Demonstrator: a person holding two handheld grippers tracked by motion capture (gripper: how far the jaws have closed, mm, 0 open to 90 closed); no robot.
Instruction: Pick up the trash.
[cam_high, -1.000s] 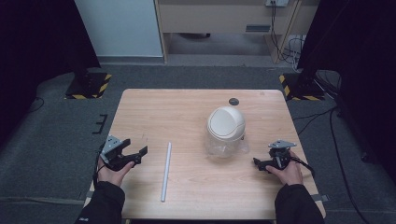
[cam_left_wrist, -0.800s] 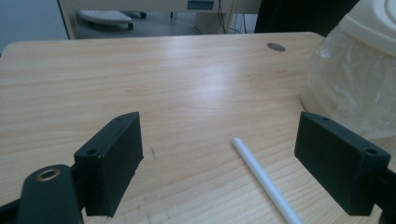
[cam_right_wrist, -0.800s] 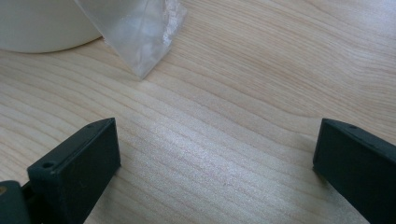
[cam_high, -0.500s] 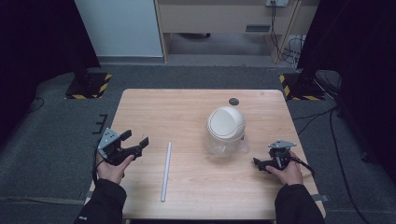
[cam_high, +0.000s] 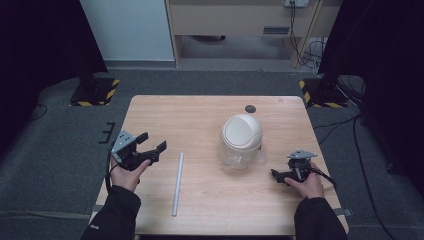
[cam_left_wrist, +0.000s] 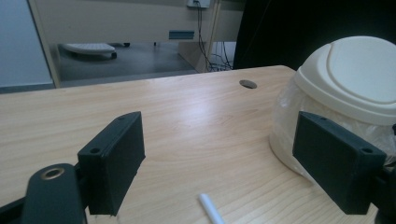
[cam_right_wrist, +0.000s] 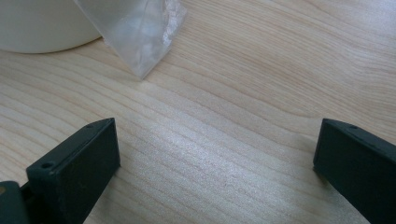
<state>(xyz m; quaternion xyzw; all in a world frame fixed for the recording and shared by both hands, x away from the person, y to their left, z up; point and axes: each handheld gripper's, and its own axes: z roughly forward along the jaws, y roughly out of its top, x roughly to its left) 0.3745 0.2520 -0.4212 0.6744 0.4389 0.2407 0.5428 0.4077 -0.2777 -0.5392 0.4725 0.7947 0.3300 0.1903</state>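
**Rod lying between my two grippers, nearer the left**

While my left gripper (cam_high: 152, 149) is hovering just off the table's (cam_high: 210, 107) left edge with its jaws spread wide and nothing between them, the white rod (cam_high: 178, 183) is lying just to its right, its long axis running away from me toward the far side. In the left gripper view the rod's (cam_left_wrist: 211, 214) near tip is showing low between my jaws. Farther right, the small bin (cam_high: 242, 140) with its domed lid and plastic liner is standing upright, well apart from the rod. My right gripper (cam_high: 278, 175) is resting low on the table beside the bin, jaws also wide and holding nothing. I judge the left hand the nearer one for the rod.
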